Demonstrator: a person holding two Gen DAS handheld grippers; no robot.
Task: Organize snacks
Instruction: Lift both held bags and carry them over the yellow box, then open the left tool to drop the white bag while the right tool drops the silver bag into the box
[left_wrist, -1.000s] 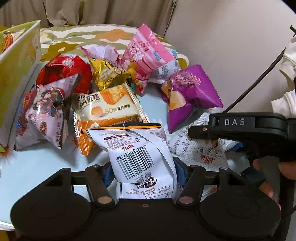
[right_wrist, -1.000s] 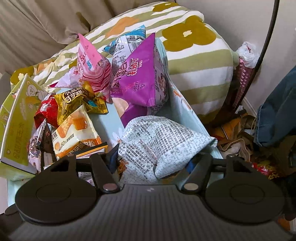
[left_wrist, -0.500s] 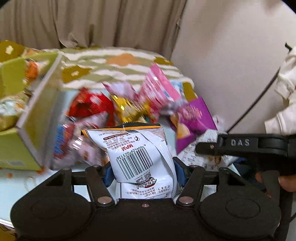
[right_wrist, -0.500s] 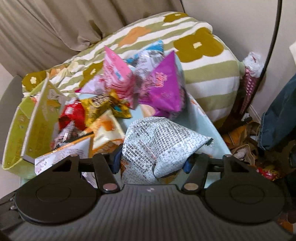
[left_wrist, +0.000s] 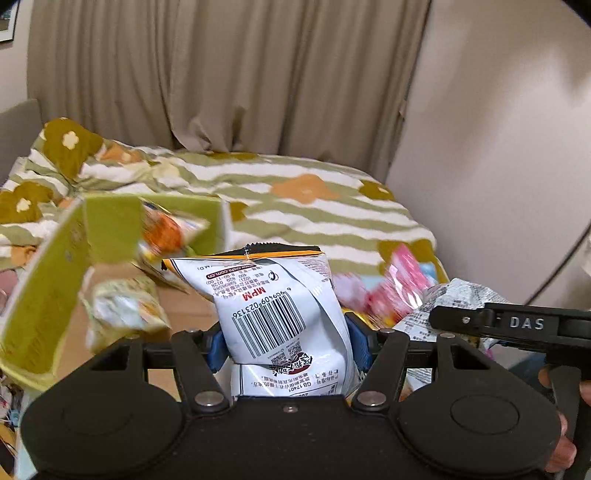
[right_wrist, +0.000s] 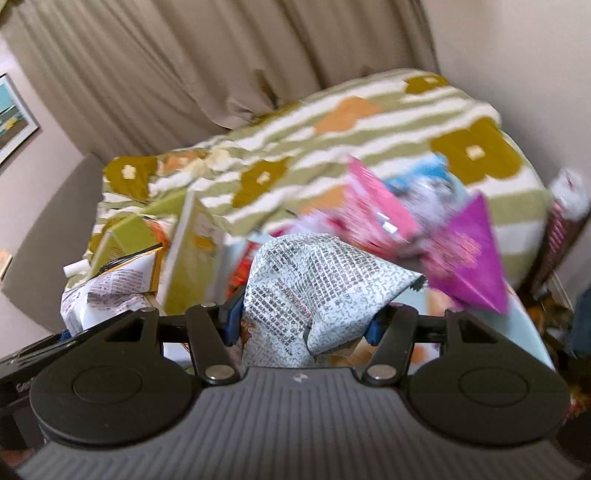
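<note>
- We hold the left gripper (left_wrist: 288, 345) with its blue-padded fingers (left_wrist: 216, 350) clenched on a white snack bag (left_wrist: 280, 310), barcode facing us, its orange-and-black sealed edge standing up above the fingers.
- That white bag hangs in the air in front of a green cardboard box (left_wrist: 48, 295), which sits to the left in the left wrist view; the box is blurred, and we can make out a pale bag (left_wrist: 125, 310) and an orange-printed bag (left_wrist: 166, 232) inside it.
- We hold the right gripper (right_wrist: 304, 319) with its fingers (right_wrist: 232, 317) pressed against a crumpled pale bag covered in small grey print (right_wrist: 317, 288); these fingers have just been closing in on it, and the bag now sits squeezed between them.
- In the left wrist view the right gripper's black body marked DAS (left_wrist: 517, 326) shows at the right edge with the grey-print bag poking out past it, and part of a hand (left_wrist: 565, 443) is visible below.
- Beyond the held bags, a pink bag (right_wrist: 376, 210) and a purple bag (right_wrist: 469, 254) lie among the remaining snacks on the light blue table (right_wrist: 528, 325), all blurred.
- Behind everything lies a bed with a striped, flowered cover (left_wrist: 295, 192), then beige curtains (left_wrist: 221, 74) and a plain wall (left_wrist: 498, 147).
</note>
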